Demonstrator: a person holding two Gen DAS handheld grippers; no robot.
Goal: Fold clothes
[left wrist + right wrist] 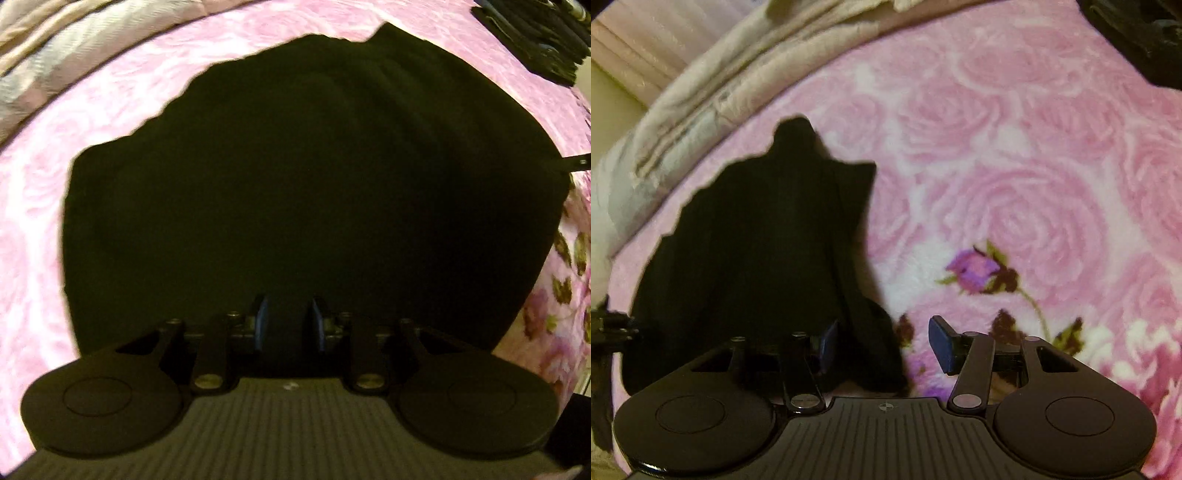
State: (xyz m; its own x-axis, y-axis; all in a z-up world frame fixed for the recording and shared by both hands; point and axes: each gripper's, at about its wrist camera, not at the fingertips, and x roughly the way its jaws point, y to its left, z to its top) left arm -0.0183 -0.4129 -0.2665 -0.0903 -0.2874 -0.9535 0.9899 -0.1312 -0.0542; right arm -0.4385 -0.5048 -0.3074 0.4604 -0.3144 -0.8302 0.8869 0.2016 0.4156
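The soft black cloth (314, 192) lies spread on the pink rose blanket (110, 122), filling the middle of the left view. The left tool (287, 325) hangs over it, let go. The right tool (884, 341) is let go too, with a black fold between its pads, maybe touching. Grab both edges evenly next.

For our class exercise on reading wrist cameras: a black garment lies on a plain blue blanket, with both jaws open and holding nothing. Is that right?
Not quite. The black garment lies on a pink rose-patterned blanket, not a plain blue one; the right wrist view shows it best. The rest stands: the left gripper and right gripper have open jaws holding nothing.
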